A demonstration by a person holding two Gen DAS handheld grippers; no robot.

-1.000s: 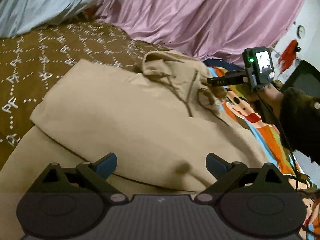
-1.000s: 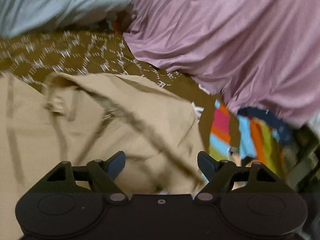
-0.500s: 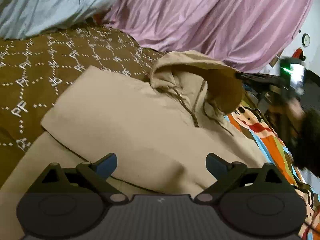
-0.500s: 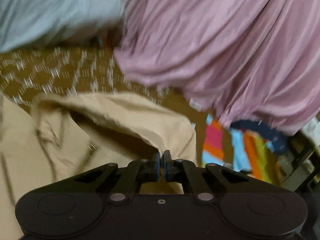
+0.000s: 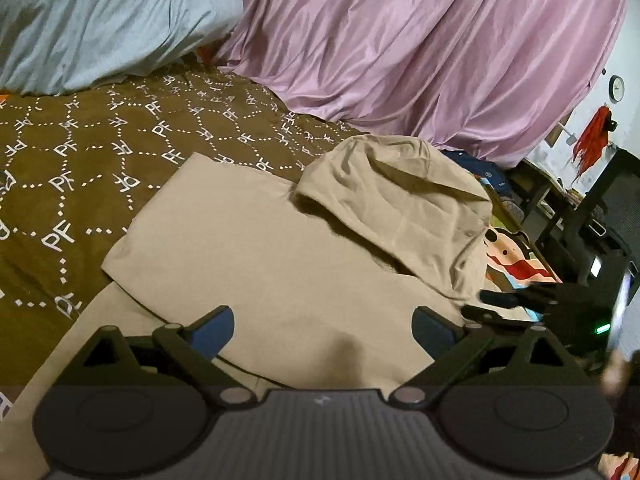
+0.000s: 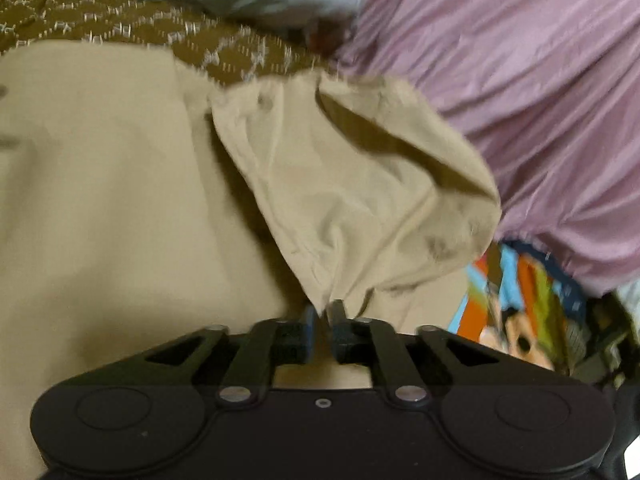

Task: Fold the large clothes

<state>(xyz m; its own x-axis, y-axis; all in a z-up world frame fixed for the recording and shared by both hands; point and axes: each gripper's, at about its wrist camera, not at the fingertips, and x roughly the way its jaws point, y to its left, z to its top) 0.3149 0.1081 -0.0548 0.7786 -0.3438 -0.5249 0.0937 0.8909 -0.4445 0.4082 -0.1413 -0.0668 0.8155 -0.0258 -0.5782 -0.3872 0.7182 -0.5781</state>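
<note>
A beige hoodie (image 5: pixel 256 264) lies on the brown patterned bedspread (image 5: pixel 100 140), its sleeve folded across the body. Its hood (image 5: pixel 396 196) is flipped down over the chest. My left gripper (image 5: pixel 322 320) is open and empty, low over the hoodie's body. My right gripper (image 6: pixel 323 320) is shut on the tip of the hood (image 6: pixel 344 200) and holds it over the hoodie's body (image 6: pixel 100 200). The right gripper also shows in the left wrist view (image 5: pixel 486 304), at the hood's lower edge.
A pink satin sheet (image 5: pixel 420 52) is heaped at the back and a light blue blanket (image 5: pixel 100 20) at the back left. A colourful cartoon sheet (image 5: pixel 516 256) lies to the right of the hoodie. Dark furniture (image 5: pixel 592 216) stands at the far right.
My right gripper shut on the hood and pulled it down over the hoodie's chest, towards me. The left gripper stayed open and shifted only a little.
</note>
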